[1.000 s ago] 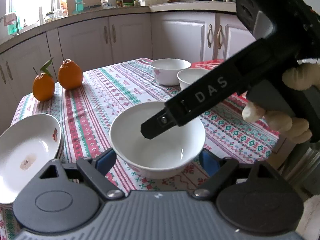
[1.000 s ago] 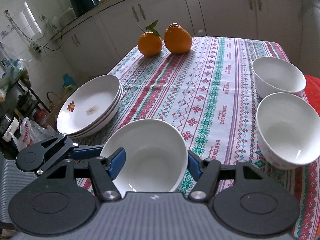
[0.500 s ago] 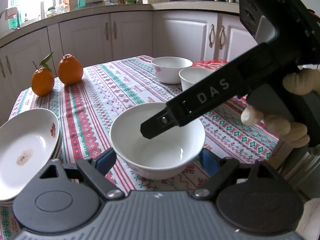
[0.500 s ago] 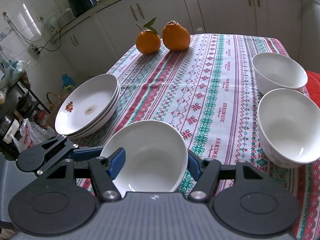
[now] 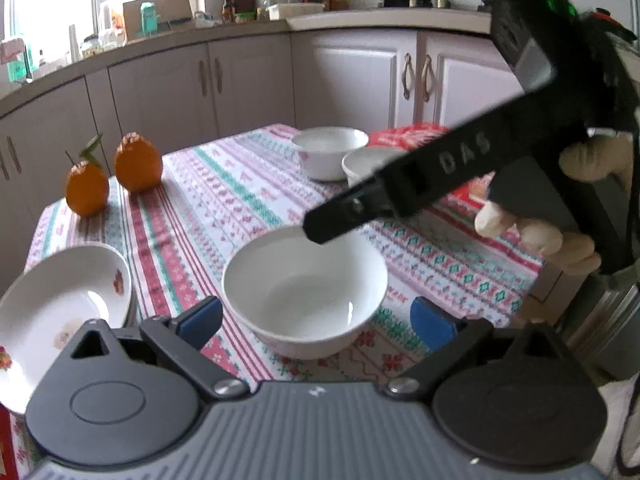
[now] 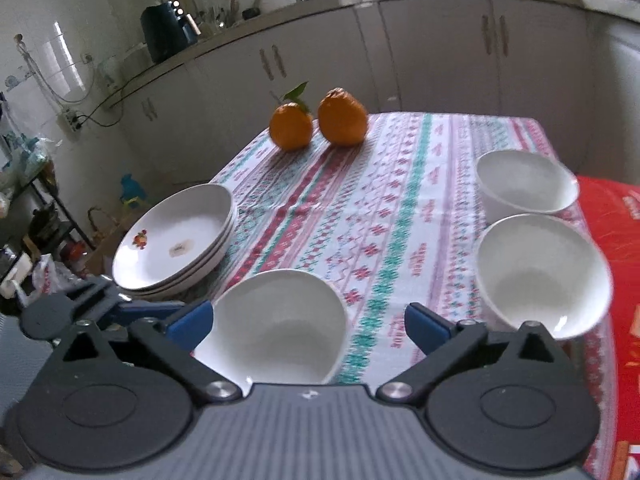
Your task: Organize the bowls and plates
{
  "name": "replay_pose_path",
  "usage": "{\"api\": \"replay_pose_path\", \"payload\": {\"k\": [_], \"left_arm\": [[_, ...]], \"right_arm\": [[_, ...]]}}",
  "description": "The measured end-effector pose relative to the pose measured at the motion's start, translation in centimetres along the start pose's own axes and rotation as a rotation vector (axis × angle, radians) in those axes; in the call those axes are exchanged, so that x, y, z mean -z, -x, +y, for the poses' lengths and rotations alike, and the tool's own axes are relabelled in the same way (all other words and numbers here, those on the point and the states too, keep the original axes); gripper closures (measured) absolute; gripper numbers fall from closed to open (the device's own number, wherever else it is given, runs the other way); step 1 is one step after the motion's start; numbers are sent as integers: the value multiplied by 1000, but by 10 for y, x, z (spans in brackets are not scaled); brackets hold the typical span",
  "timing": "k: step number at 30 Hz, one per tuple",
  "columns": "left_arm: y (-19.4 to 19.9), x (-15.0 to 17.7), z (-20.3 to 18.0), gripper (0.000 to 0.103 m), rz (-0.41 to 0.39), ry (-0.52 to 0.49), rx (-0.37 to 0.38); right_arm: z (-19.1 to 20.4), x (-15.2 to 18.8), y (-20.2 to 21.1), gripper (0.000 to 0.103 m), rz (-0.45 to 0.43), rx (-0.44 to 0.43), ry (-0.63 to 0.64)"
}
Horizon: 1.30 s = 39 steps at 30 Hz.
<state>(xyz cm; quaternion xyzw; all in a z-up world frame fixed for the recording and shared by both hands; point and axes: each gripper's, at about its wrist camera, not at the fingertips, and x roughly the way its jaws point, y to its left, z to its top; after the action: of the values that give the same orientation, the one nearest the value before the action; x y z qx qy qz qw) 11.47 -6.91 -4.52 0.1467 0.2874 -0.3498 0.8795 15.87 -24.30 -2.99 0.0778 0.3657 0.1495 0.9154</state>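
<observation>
on the left edge of the surface (image 6: 360, 216) we see the stack of plates (image 6: 176, 240), nested one inside another, so the plates look already gathered and we judge the bowls are what remains. next comes our left tool (image 5: 316, 316), its blue pads spread wide to either side of the near bowl (image 5: 305, 292) without touching it; the bowl sits upright on the striped cloth near the front edge. our right tool (image 6: 308, 326) is likewise spread open, hovering above that same bowl, one pad near its left rim and the other well clear on the right. we read both as open and holding nothing. the two oranges (image 6: 320, 124) sit at the far edge, out of the way. on the right, two more bowls (image 6: 536, 248) stand just beside each other, a likely home for the near bowl.
</observation>
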Motion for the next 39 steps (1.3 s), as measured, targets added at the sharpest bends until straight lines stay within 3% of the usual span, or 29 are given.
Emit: {"api": "replay_pose_path", "payload": {"k": [5,12,20,30,39], "left_arm": [[3,-20,-14,1,-63,-11,23],[-23,-50,-41,1,-113,-25,74],[-68,-66,-75,1,-63,-64,72],[-116,-77,-93,1,37,0,-61],[-142,-81,-98,4,105,28,-89]], "right_arm": [[-17,-1,21,0,-47,42,-14],[-55,-6,50,0,-89,131,-17],[-104,-16,56,0,-93,156,-77],[-140,-32,27,0,-29,128,-73],[-165,-44,0,4,20,89,-78]]}}
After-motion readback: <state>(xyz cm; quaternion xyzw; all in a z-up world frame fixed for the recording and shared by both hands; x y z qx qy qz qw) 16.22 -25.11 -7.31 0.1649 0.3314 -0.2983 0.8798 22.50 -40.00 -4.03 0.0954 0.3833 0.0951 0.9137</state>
